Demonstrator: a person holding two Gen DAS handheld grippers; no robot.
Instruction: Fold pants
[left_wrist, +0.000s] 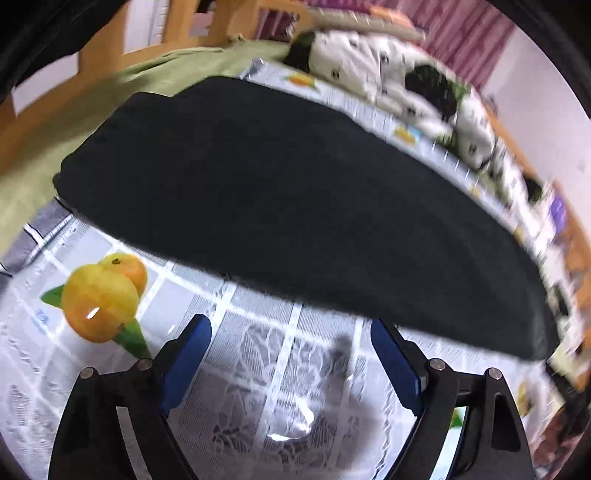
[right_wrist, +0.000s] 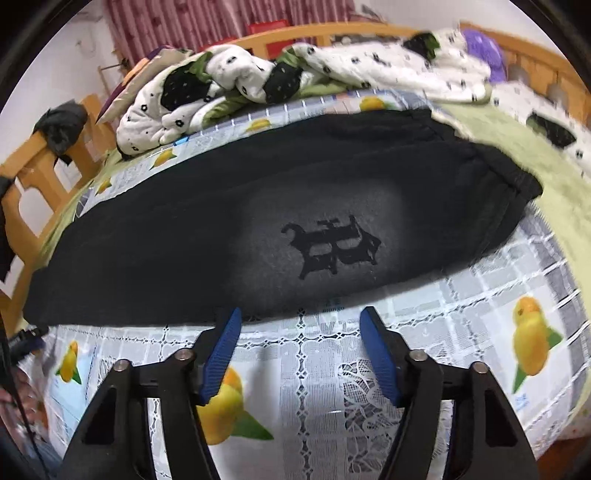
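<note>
1. Lying flat on the bed: one pair of black soft-knit pants (right_wrist: 258, 221), folded lengthwise so the two legs appear stacked into a single long band; a dark gothic-letter emblem (right_wrist: 332, 243) faces up, and the gathered waistband end (right_wrist: 517, 184) sits at the right of the right wrist view.
2. Underlay: white lace-pattern plastic cover with printed yellow mangoes (right_wrist: 406, 332), spread over the bed; a white black-spotted quilt (right_wrist: 351, 62) is heaped beyond the pants, apart from them.
3. Left hand-held gripper (left_wrist: 291, 325): blue pads spread wide, holding nothing, near the band's near edge.
4. Right hand-held gripper (right_wrist: 299, 321): likewise spread wide and empty, just short of the near edge below the emblem.
5. Progress, as judged: lengthwise fold done; crosswise folds, bringing one end of the band over the other, appear left to do.
</note>
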